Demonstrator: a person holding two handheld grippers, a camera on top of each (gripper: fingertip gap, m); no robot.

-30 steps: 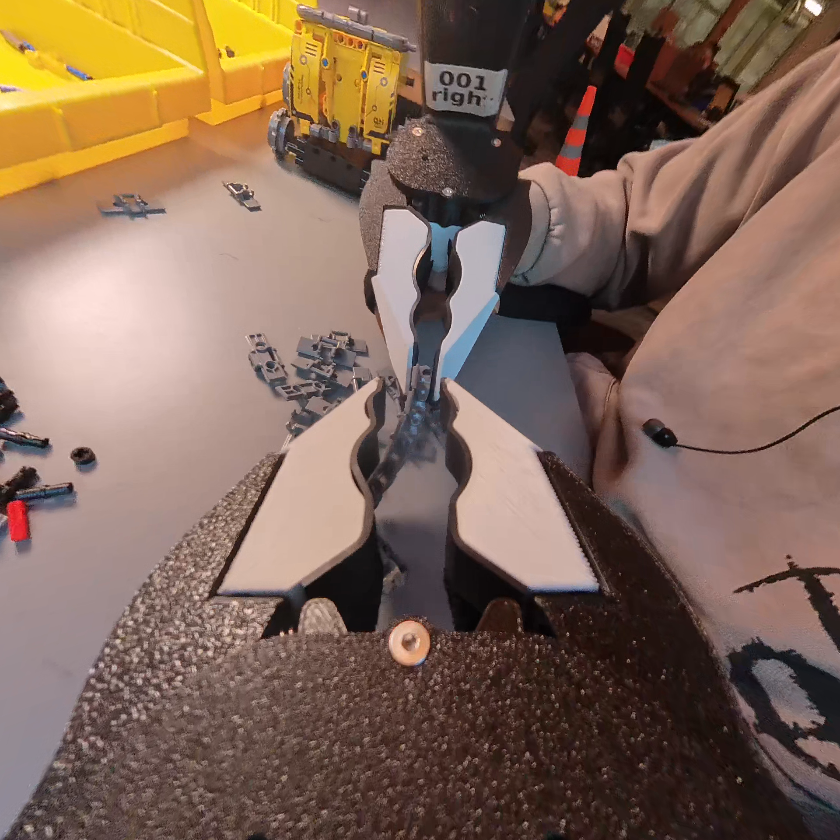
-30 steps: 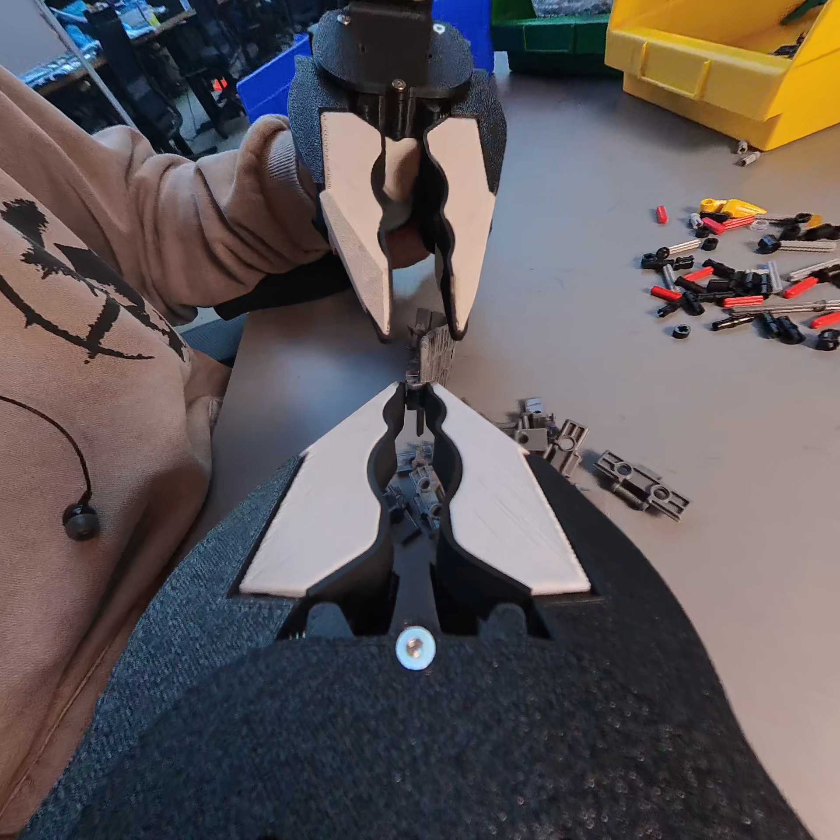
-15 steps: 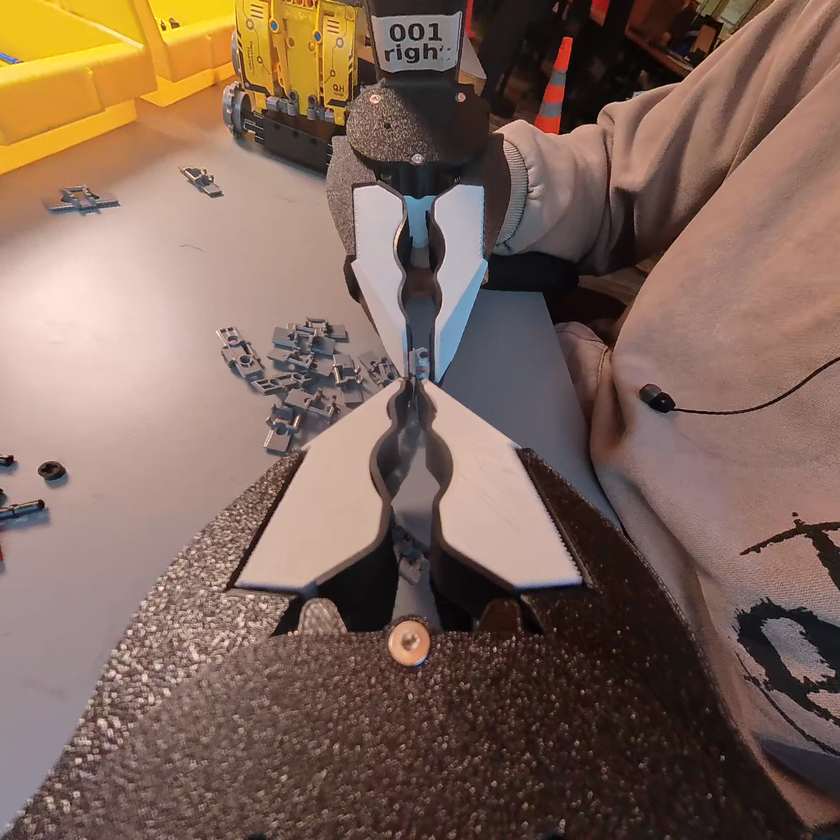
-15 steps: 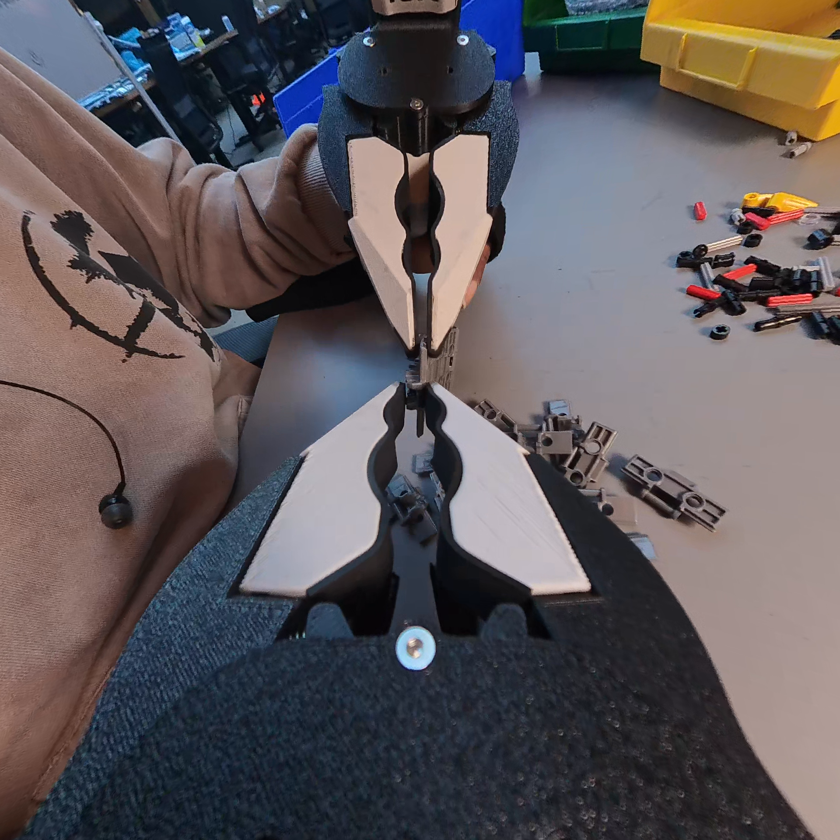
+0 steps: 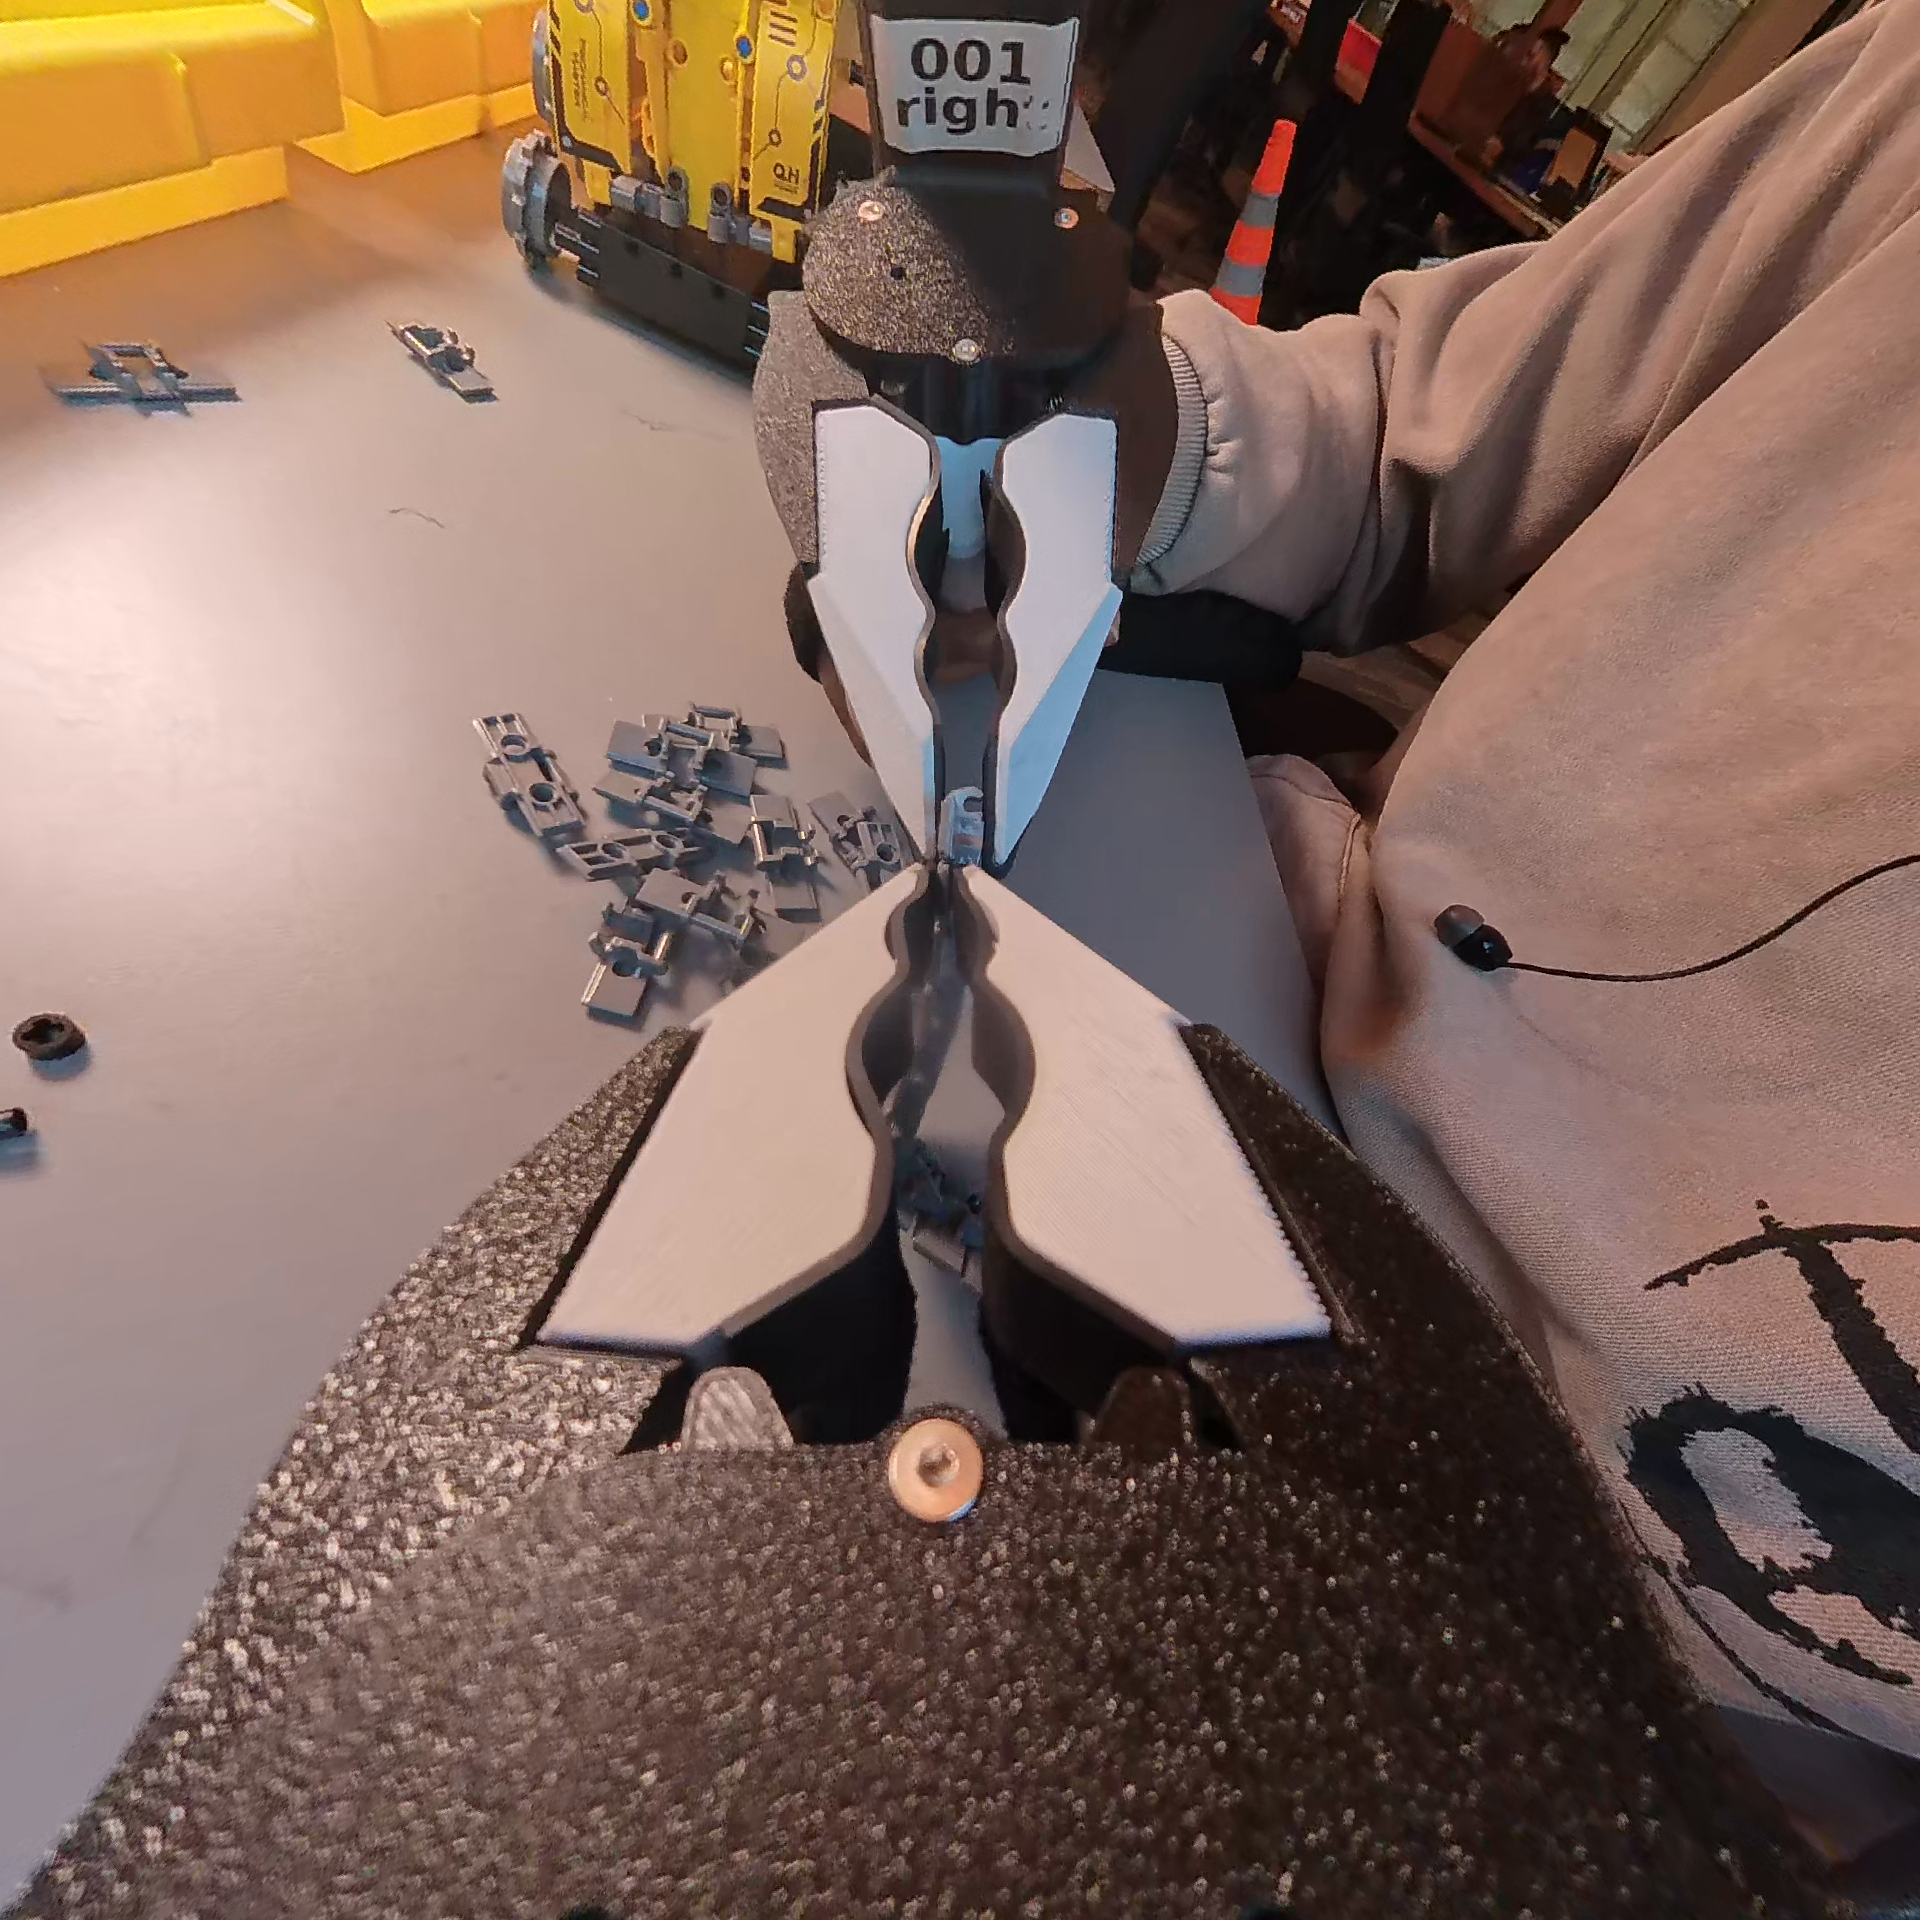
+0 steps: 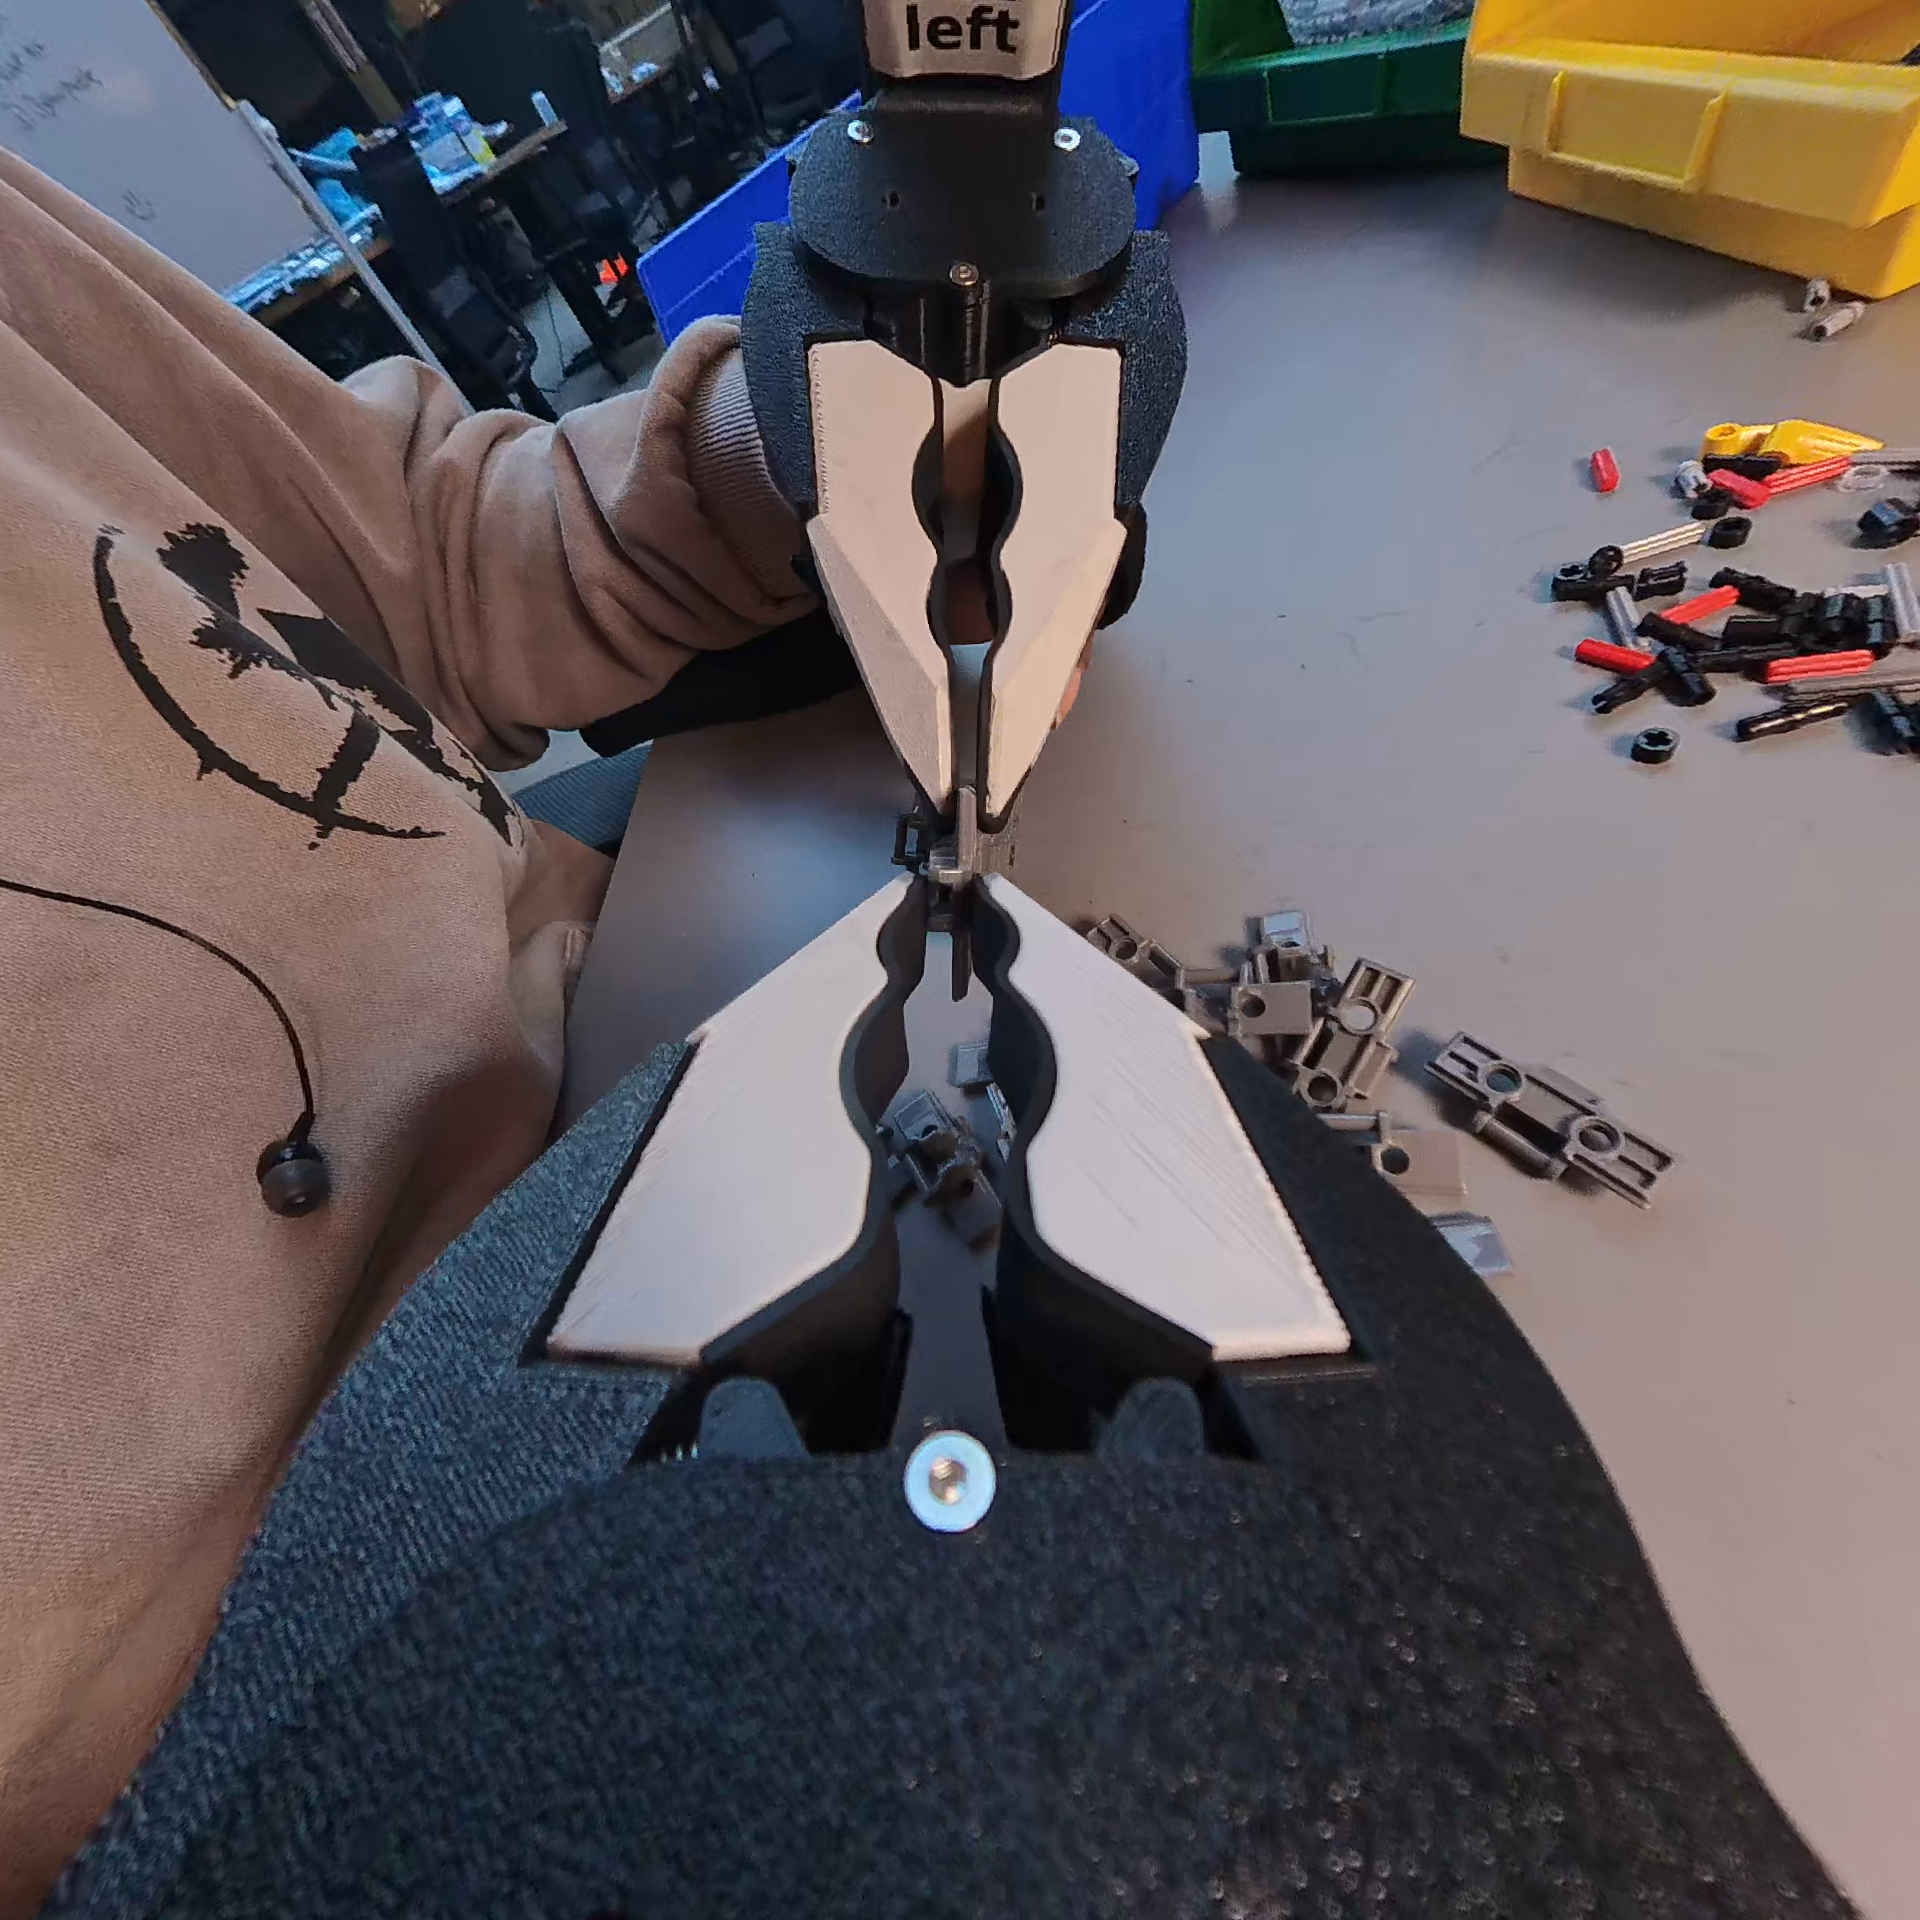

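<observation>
Left tool: your left tool is clamped on a small grey plastic track-link piece, fingertips pinched together at its near end.
Right tool: your right tool is closed on the same small assembly from the opposite side; the two tools meet tip to tip, above the grey tabletop.
Held piece: it sits between both sets of tips, close to your beige sweatshirt. In the right wrist view a dark bit shows at the piece's 9 o'clock; what it is cannot be made out.
Loose parts: a heap of grey plastic links lies on the tabletop at 10 o'clock from the left tool's tips; a scatter of red and black pins lies at 2 o'clock in the right wrist view.
Background: a yellow and black brick-built machine and yellow bins stand well apart.
Risk: both grips are thin, at the very tips. If you twist or pull off-axis, the piece may likely pop free and drop into the heap.
</observation>
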